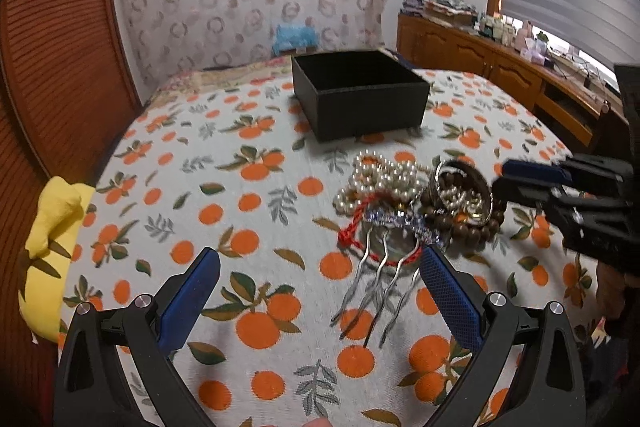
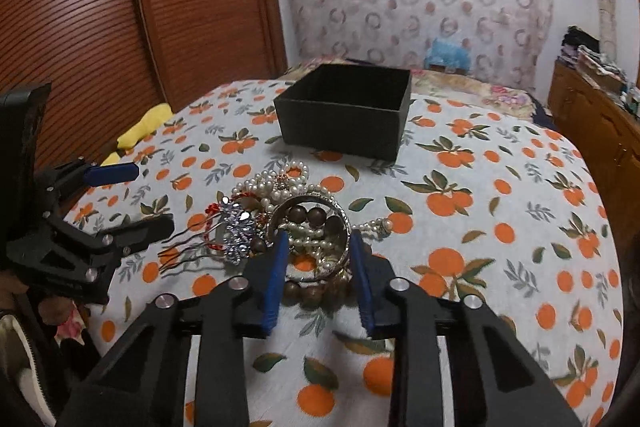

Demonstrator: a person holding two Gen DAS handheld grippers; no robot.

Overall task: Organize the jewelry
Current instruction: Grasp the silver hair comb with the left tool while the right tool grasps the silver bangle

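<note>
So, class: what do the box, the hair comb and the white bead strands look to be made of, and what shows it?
Box: likely card or paperboard, matte black, thin straight walls and no shine.
Hair comb: metal, by its thin wavy silver prongs that glint; sparkly top, perhaps rhinestones.
White bead strands: pearl or imitation pearl, round and creamy with a soft sheen; which cannot be told.

Matt black box (image 1: 360, 95), glossy pearl strands (image 1: 380, 179), shiny metal hair comb (image 1: 380, 267), printed cloth bedspread (image 1: 240, 187), ribbed wood doors (image 2: 120, 27)
</note>
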